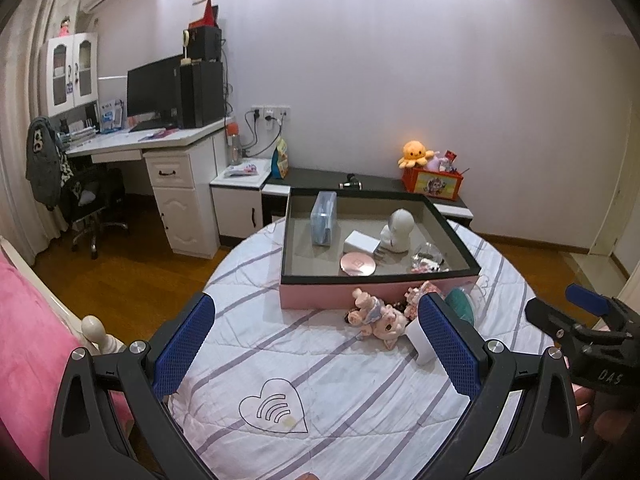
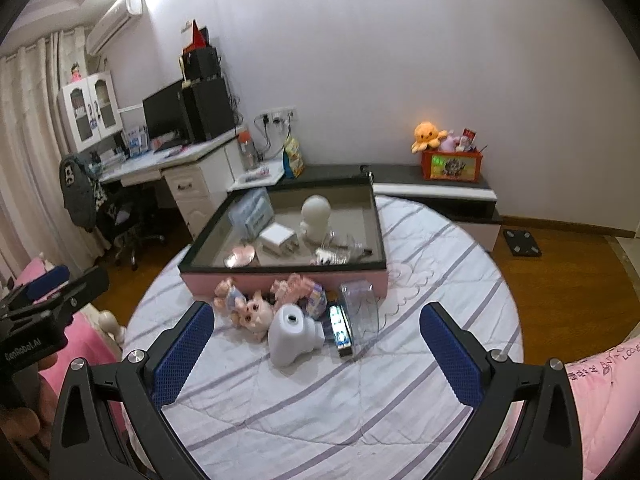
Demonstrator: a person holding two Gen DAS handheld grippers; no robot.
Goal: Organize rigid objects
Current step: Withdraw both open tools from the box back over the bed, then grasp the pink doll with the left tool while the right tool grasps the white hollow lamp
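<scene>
Holding both grippers wide apart, the person has nothing in either one yet. The left gripper (image 1: 316,350) hangs over the striped bed cover (image 1: 256,360) with its jaws spread and empty, and so does the right gripper (image 2: 316,350).

Going left to right in the right wrist view, the loose things lie on the bed just in front of the pink box (image 2: 200,282): a pink pig doll (image 2: 244,306), a pink block toy (image 2: 300,290), a white plastic gadget (image 2: 292,334), a small shiny bar (image 2: 340,330) and a clear plastic case (image 2: 360,310).

They sit very close — some are touching. Jaws coming down on the white gadget could bump the doll or the bar and push them away. The gadget looks smooth and round, so it may slip or roll on the soft cover. The clear case looks thin and could squash. The box already holds a round white toy (image 2: 314,216) and a white plug (image 2: 278,238), so a drop could knock them.
</scene>
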